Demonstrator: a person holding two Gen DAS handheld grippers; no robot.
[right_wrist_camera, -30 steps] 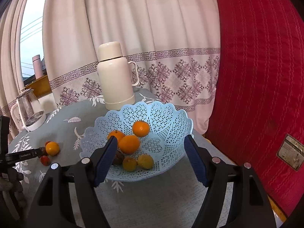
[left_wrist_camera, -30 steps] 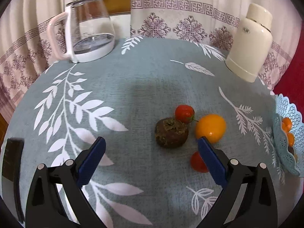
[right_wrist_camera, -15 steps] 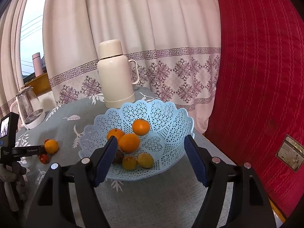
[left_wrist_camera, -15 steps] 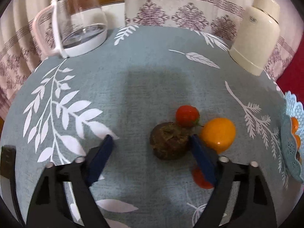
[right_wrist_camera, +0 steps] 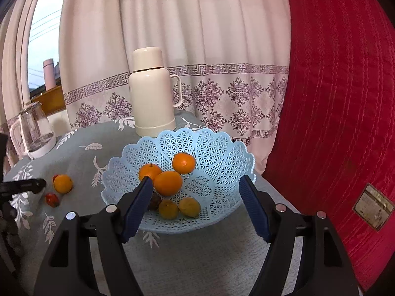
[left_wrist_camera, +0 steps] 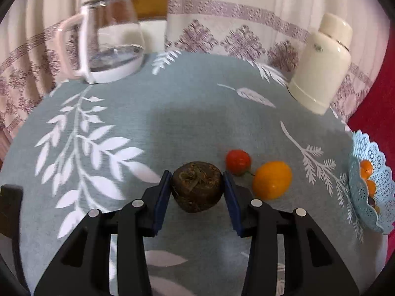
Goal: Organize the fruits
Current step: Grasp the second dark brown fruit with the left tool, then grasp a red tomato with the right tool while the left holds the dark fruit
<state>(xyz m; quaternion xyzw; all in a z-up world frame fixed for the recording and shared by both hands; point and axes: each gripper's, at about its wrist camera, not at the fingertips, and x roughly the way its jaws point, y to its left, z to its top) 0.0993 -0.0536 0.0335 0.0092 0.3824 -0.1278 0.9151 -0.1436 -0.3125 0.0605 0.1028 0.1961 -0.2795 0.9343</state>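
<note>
Left wrist: tongs [left_wrist_camera: 197, 190] on 1 brown fruit [left_wrist_camera: 196, 186], 1 red [left_wrist_camera: 238, 161], 1 orange [left_wrist_camera: 272, 179].

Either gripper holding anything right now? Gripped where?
The left gripper pinches the dark brown fruit across its two sides, blue pads touching. The right gripper is open and holds nothing.
</note>
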